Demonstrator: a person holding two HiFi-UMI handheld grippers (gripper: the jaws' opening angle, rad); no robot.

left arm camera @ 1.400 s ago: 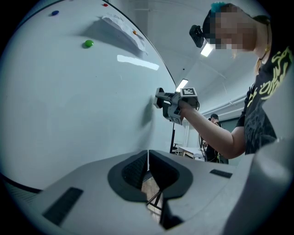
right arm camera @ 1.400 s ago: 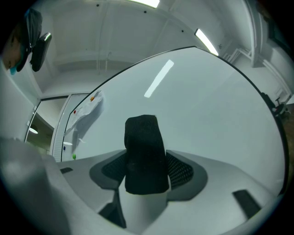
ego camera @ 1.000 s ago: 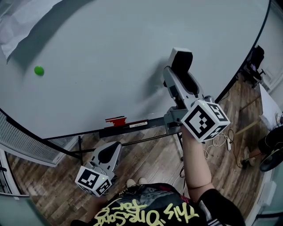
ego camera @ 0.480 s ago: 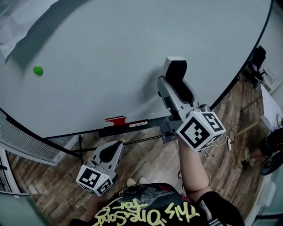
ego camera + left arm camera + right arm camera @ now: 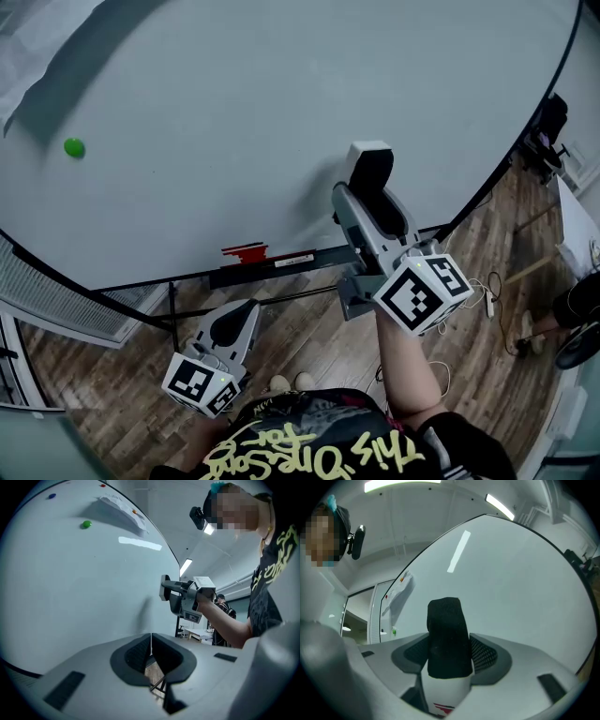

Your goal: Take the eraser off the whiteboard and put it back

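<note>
Eraser [image 5: 445,620] in the right hand-held gripper [image 5: 449,656], near the whiteboard [image 5: 234,112].

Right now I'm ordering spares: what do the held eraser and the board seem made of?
White-bodied eraser with black pad: the pad looks like matte felt or fabric, finely fuzzy; the body looks like smooth white plastic. Large pale whiteboard: smooth, glossy coated surface showing bright reflections; its core cannot be told.
</note>
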